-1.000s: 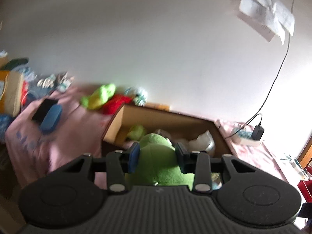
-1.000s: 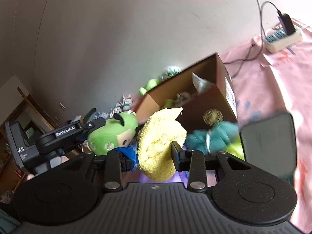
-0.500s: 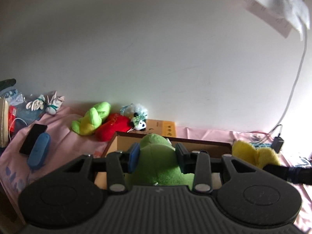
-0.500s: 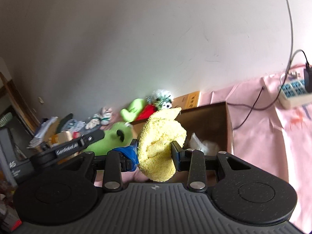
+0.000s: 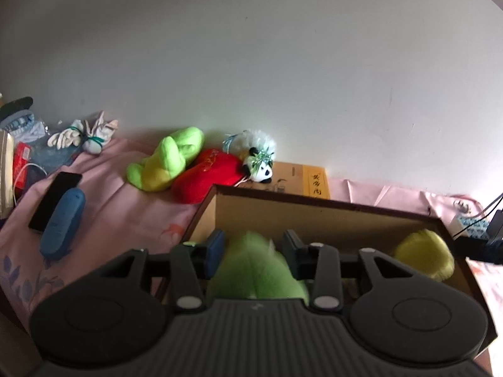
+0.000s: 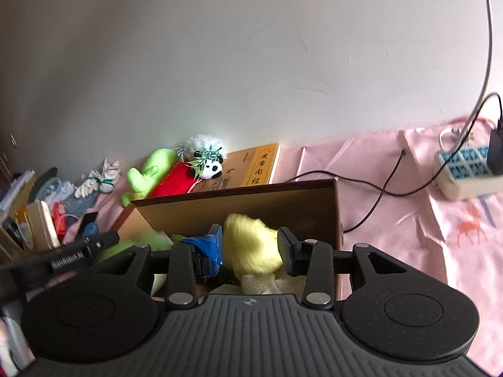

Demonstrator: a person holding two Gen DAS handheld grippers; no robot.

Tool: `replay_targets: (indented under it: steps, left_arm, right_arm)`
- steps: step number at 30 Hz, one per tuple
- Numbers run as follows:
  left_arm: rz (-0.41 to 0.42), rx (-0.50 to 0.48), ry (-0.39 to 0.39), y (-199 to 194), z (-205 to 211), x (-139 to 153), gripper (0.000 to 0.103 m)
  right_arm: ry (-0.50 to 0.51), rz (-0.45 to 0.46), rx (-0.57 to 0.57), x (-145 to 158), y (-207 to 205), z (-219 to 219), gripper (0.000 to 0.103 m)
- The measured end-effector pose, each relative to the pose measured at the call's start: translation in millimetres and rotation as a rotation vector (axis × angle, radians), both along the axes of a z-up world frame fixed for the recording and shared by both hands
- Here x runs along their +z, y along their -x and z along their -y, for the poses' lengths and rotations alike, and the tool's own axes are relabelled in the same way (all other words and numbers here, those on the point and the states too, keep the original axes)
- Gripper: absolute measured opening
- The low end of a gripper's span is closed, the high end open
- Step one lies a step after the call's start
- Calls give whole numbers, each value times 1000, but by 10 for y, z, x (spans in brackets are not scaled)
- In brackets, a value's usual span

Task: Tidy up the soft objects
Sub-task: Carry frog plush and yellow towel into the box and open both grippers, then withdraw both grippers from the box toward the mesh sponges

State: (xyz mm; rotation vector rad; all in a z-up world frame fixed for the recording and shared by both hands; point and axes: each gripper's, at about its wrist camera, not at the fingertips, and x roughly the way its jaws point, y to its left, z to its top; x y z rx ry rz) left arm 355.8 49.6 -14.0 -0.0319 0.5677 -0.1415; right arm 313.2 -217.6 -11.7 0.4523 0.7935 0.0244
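My left gripper (image 5: 253,246) is over the open cardboard box (image 5: 314,202), its jaws spread a little wider than the green plush (image 5: 256,270) that sits blurred between them. My right gripper (image 6: 250,245) is over the same box (image 6: 283,194); the yellow fluffy toy (image 6: 251,248) lies between its jaws with a gap to the right pad. The yellow toy also shows in the left wrist view (image 5: 424,257). A lime plush (image 5: 166,163), a red plush (image 5: 207,176) and a small panda toy (image 5: 259,160) lie behind the box by the wall.
A pink cloth (image 6: 408,194) covers the surface. A yellow book (image 6: 251,169) lies behind the box. A power strip (image 6: 465,169) with cables is at the right. A black phone (image 5: 55,199) and blue case (image 5: 63,223) lie at the left, with clutter beyond.
Both grippers have come down over the box and their jaws have widened. The green plush and the yellow toy have sunk lower between the jaws.
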Motion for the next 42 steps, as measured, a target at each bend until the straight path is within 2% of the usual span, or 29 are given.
replay_targets:
  steps: [5,14,26,34,42]
  left_arm:
    - [16,5,-36,151,24,66,58]
    - [0,16,-158,569,218,236,61]
    - [-16,52,-270,1127,345,387,63]
    - [-13,67,-308,1427,364,450,63]
    - [-28,86,-321,1687,365,429,63]
  right_arm:
    - [-39,4,5,110,151,9,23]
    - [-24,-20,33,316,467,-152,23]
    - [-62,-53,22,378,924,-193,23]
    - [-92,-56,20,426,1192,-245,23]
    - [-57,-46,10,485,1471,-369,24]
